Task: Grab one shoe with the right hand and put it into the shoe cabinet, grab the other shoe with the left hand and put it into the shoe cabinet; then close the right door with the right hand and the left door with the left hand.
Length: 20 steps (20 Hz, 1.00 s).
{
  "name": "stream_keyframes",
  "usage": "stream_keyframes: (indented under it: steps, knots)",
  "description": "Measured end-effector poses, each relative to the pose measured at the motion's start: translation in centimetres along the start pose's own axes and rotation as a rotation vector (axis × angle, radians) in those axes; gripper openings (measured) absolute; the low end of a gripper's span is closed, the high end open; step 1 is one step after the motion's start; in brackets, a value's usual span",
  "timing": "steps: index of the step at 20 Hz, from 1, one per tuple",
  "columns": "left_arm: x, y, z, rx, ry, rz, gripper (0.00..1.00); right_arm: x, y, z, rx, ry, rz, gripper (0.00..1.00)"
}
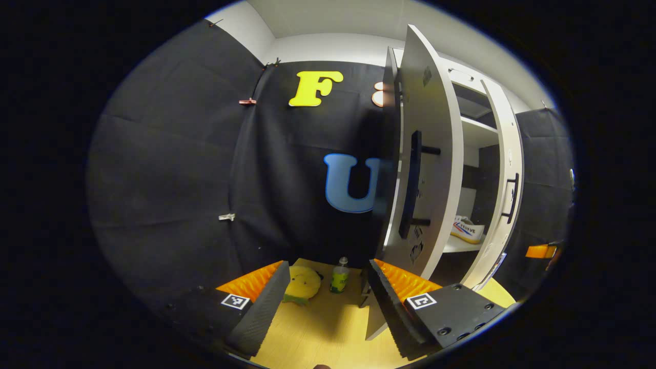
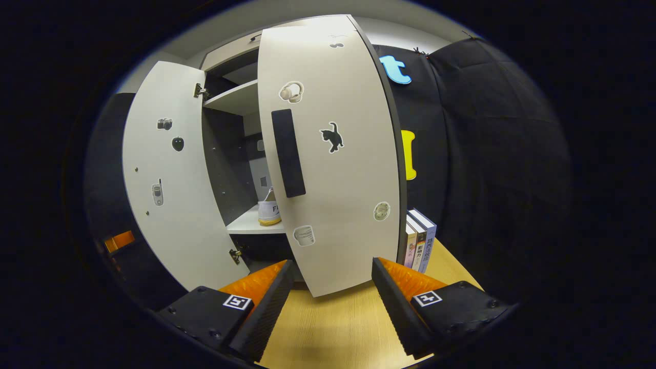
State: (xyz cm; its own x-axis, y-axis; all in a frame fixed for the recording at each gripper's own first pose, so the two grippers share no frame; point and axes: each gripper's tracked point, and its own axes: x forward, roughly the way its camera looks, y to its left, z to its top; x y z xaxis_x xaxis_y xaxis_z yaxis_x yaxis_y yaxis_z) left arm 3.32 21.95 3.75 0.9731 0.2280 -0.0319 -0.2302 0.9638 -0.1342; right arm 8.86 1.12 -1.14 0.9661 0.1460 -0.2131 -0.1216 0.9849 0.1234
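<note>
Grippers: left gripper (image 1: 328, 302) & right gripper (image 2: 332, 300) both spread, level, facing cabinet doors (image 2: 328, 154).

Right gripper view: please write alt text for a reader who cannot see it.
A white cabinet door with a dark handle stands ajar right ahead of the open right gripper. Behind it a white shoe sits on a shelf; books stand to the right.

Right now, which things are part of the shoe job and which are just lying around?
For the job:
- shoe on the cabinet shelf
- left door, open
- right door, open
- left claw, open
- right claw, open

Just lying about:
- bottle
- yellow soft thing
- books
- table
</note>
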Motion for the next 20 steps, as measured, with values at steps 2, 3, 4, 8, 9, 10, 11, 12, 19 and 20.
stream_keyframes:
  steps: [2, 3, 4, 8, 9, 10, 11, 12, 19, 20]
  knots:
    - [1.7, -0.3, 2.1, -0.008, -0.026, -0.053, 0.95, -0.6, 1.1, -0.9, -0.002, 0.0, -0.005, 0.98]
    - [2.5, -0.8, 3.1, -0.009, -0.034, -0.097, 0.95, -0.9, 1.3, -1.4, -0.004, 0.003, -0.007, 0.98]
    - [3.2, -1.4, 4.0, -0.011, -0.042, -0.136, 0.95, -1.3, 1.6, -1.9, -0.007, 0.008, -0.009, 0.98]
    - [6.0, -1.8, 6.9, -0.038, -0.061, -0.216, 0.94, -2.7, 1.1, -3.5, 0.005, 0.035, -0.032, 0.98]
    - [6.6, -1.6, 7.4, -0.03, -0.056, -0.22, 0.94, -2.9, 0.9, -3.7, 0.015, 0.041, -0.041, 0.98]
    - [7.0, -1.4, 7.9, -0.019, -0.058, -0.221, 0.94, -3.1, 0.6, -4.0, 0.025, 0.046, -0.05, 0.98]
    - [7.4, -1.4, 8.1, -0.006, -0.058, -0.226, 0.94, -3.2, 0.4, -4.1, 0.034, 0.049, -0.059, 0.98]
    - [7.8, -1.5, 8.1, 0.008, -0.054, -0.233, 0.94, -3.3, 0.1, -4.2, 0.042, 0.048, -0.068, 0.98]
    - [9.3, -3.4, 8.0, 0.095, -0.036, -0.237, 0.95, -3.4, -0.9, -4.1, 0.071, 0.045, -0.097, 0.98]
    - [9.4, -3.4, 8.1, 0.108, -0.044, -0.228, 0.94, -3.4, -1.1, -4.2, 0.069, 0.045, -0.1, 0.98]
